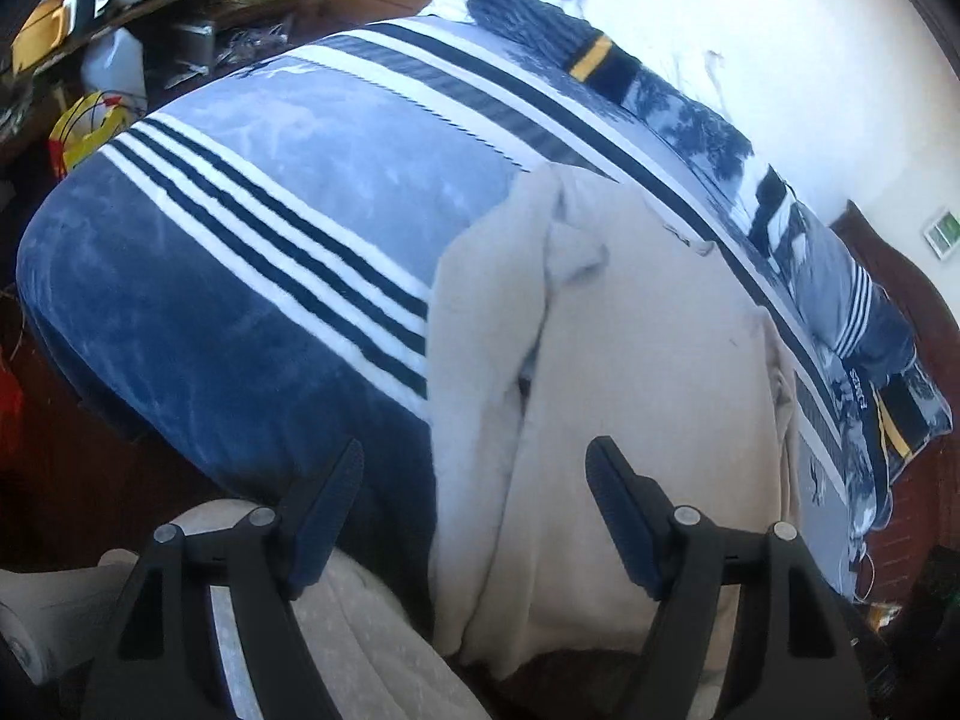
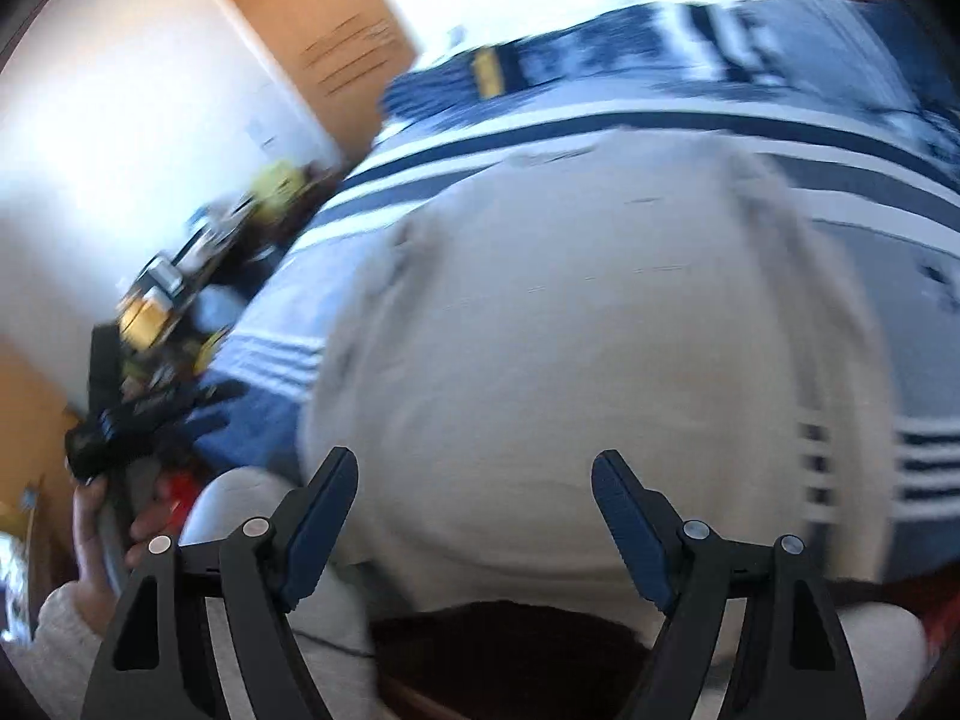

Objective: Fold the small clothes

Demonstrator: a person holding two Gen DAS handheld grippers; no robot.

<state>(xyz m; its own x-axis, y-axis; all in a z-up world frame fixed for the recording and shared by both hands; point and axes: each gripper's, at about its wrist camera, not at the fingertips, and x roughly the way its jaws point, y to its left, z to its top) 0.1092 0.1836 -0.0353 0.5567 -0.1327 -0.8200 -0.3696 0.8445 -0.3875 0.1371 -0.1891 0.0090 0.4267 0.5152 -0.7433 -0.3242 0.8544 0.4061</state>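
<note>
The cream fleece garment (image 1: 630,330) lies folded at frame centre on the blue-and-white striped blanket (image 1: 240,228) covering the bed. Left gripper (image 1: 474,516) and right gripper (image 2: 474,525) are spread wide above it, gripping nothing.

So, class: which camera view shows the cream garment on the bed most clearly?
The left wrist view: the cream garment is sharp, its folds and edges distinct against the striped blanket. The right wrist view shows it larger but motion-blurred.

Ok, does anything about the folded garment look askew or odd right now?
Slightly. The cream garment lies on the striped blanket, but its left flap overlaps unevenly, leaving a rumpled ridge and a small gap. Both grippers are open and clear.
</note>
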